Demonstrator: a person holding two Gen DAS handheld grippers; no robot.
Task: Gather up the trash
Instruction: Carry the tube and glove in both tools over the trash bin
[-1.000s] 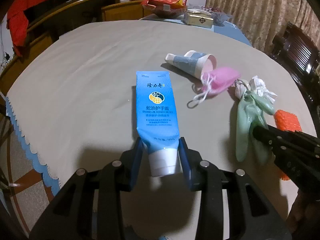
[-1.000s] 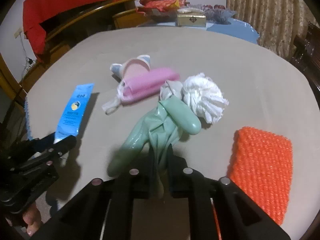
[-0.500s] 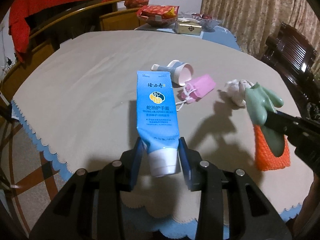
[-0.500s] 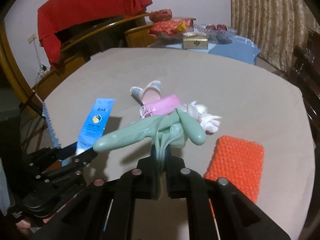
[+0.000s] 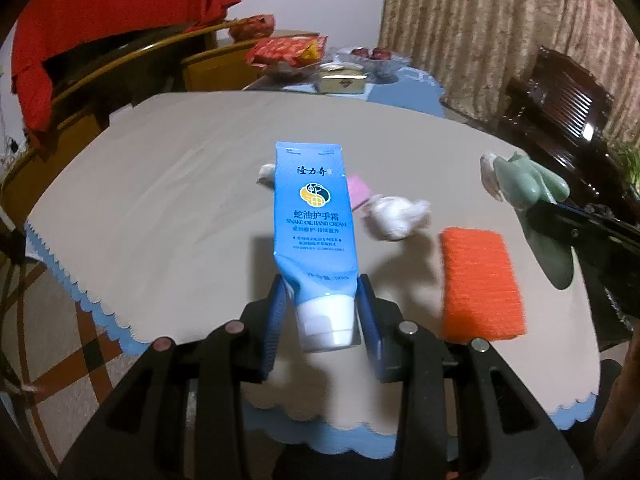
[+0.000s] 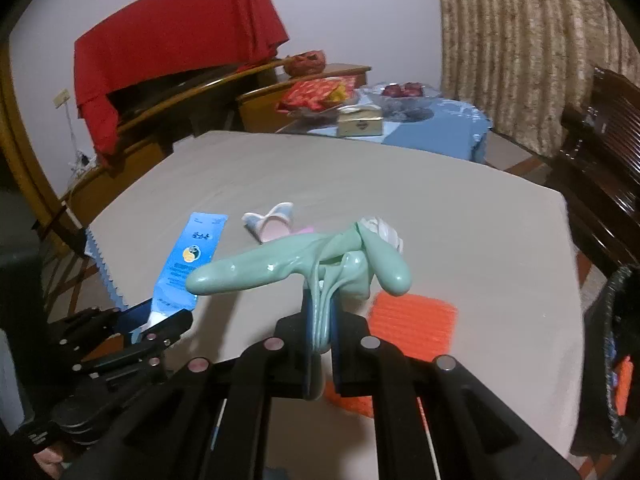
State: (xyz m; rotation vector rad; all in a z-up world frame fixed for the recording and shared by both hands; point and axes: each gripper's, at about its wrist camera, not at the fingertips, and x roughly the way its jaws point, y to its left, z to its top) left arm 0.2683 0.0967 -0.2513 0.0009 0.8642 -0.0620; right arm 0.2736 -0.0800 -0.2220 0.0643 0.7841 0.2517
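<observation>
Both loads are lifted: my left gripper [image 5: 322, 308] clamps the hand cream tube [image 5: 314, 216], my right gripper [image 6: 320, 320] pinches the green glove [image 6: 304, 264]; next, a bin.

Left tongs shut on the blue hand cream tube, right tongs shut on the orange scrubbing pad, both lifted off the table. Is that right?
Not quite. The right tongs are shut on the green rubber glove, as the right wrist view shows; the orange scrubbing pad lies on the table. The left tongs do hold the hand cream tube.

Left hand-held gripper [image 5: 322, 312] clamped — right hand-held gripper [image 6: 320, 320] clamped, both raised.
</observation>
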